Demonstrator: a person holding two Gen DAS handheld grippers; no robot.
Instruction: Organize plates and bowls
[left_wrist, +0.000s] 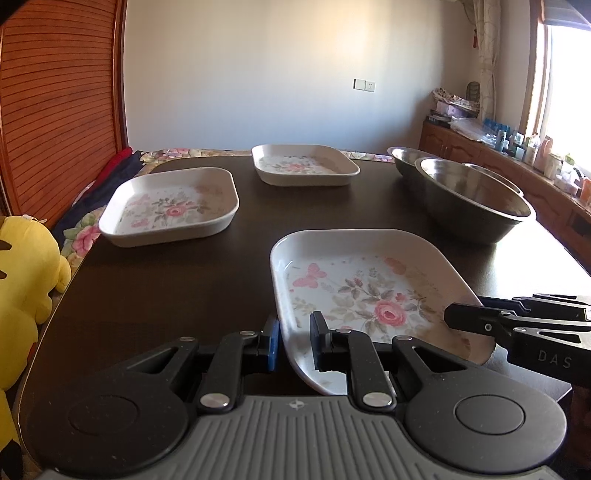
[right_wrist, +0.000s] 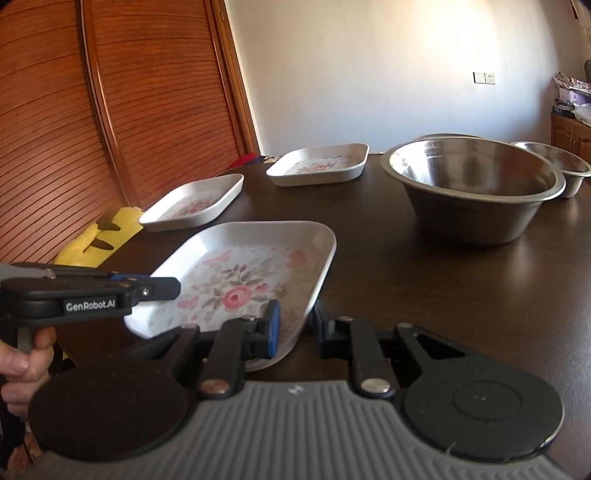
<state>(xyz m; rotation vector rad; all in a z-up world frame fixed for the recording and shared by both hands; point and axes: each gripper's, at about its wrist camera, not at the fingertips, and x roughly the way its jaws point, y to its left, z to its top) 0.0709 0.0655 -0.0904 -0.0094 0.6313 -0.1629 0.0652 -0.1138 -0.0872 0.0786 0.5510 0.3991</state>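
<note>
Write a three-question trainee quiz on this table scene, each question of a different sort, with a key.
1. True or false: both grippers clamp the rim of the same white square floral plate.
2. How many white floral plates rest flat on the dark wooden table, apart from the gripped one?
A. one
B. two
C. three
3. Fill in: the steel bowls stand at the table's ____ side in the left wrist view.

Key
1. True: the left gripper pinches the near left rim, the right gripper the near right rim.
2. B: the near left plate and the far plate.
3. Right: the large steel bowl and the others behind it.
</note>
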